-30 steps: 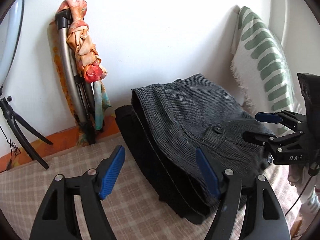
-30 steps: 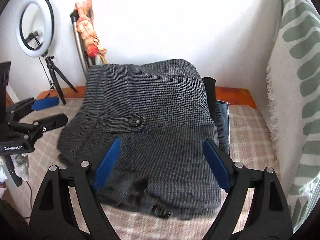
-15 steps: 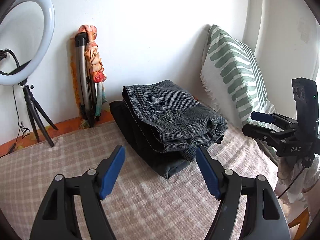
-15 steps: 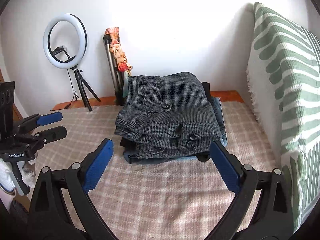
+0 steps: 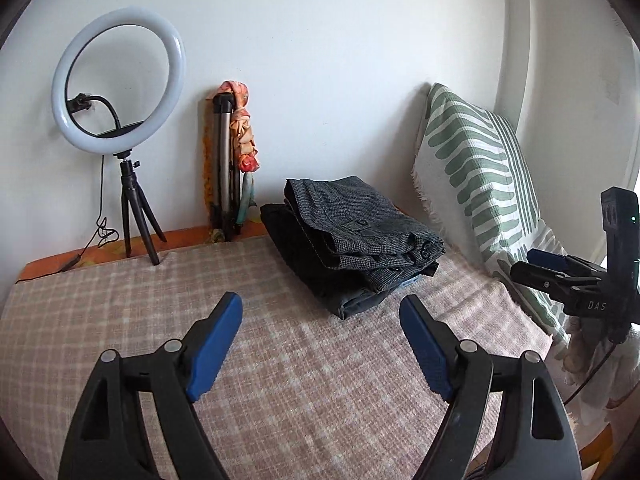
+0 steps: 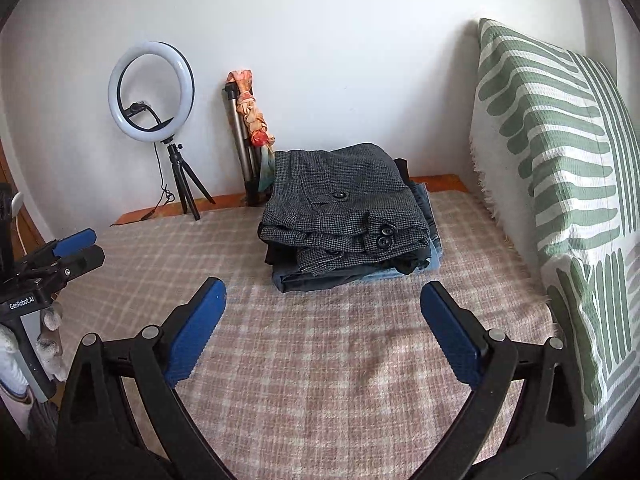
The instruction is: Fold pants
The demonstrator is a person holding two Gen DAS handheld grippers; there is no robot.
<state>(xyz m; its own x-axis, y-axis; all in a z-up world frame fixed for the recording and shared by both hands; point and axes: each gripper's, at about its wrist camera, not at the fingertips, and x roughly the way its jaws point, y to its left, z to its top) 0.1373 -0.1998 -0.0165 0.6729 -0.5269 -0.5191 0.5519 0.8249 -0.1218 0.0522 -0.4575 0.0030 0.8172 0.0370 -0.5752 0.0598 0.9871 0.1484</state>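
Note:
Grey houndstooth pants [image 5: 360,228] lie folded on top of a stack of dark folded pants [image 5: 340,296] at the back of the checked bed cover; they also show in the right wrist view [image 6: 344,208]. My left gripper [image 5: 322,340] is open and empty, held well in front of the stack. My right gripper [image 6: 324,332] is open and empty, also back from the stack. Each gripper shows in the other's view: the right one [image 5: 560,272] at the far right, the left one [image 6: 68,256] at the far left.
A ring light on a small tripod [image 5: 120,92] and a folded tripod wrapped in an orange scarf [image 5: 236,152] stand against the back wall. A green-and-white striped pillow [image 6: 560,184] leans at the right. The checked cover [image 5: 280,360] lies under both grippers.
Both grippers have pulled back from the folded grey pants, which now look much smaller and farther off. The stack has stayed in place and both stay open.

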